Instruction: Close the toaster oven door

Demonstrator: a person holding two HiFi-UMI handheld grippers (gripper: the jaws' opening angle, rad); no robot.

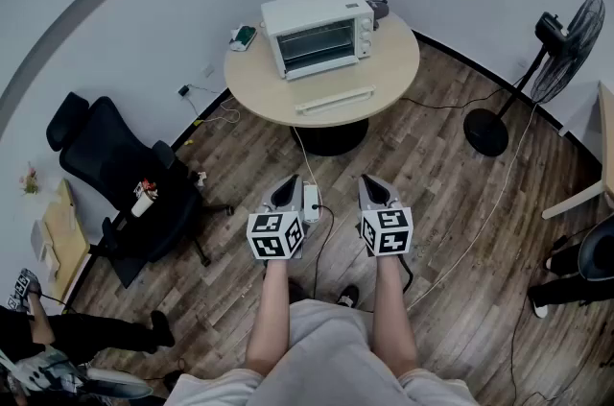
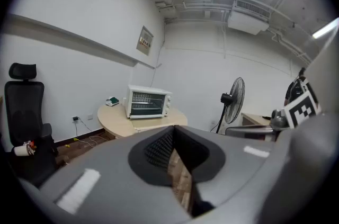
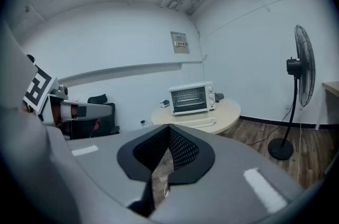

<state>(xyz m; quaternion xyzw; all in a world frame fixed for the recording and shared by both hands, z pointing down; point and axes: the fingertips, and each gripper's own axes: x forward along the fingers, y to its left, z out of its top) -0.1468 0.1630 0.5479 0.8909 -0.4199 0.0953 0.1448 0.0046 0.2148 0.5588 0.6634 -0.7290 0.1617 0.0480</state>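
Has done nothing of the task yet. Holds the left gripper (image 1: 286,187) and the right gripper (image 1: 376,187) side by side, both pairs of jaws pressed together on nothing. Has yet to reach the white boxy metal toaster oven (image 1: 318,32), far ahead of the jaws on the round beige wooden table (image 1: 393,68), and lift its glass door (image 1: 334,99), seemingly dropped open toward the jaws. Shows only 1 wire rack inside.

you can't tell what the small green-and-white object (image 1: 244,36) left of the white toaster oven (image 1: 317,32) is. a dark thing (image 1: 378,9) behind the oven is mostly hidden. the light wooden tabletop (image 1: 606,135) is cut by your head view's right edge, and the person in black (image 1: 86,332) by its lower left corner.
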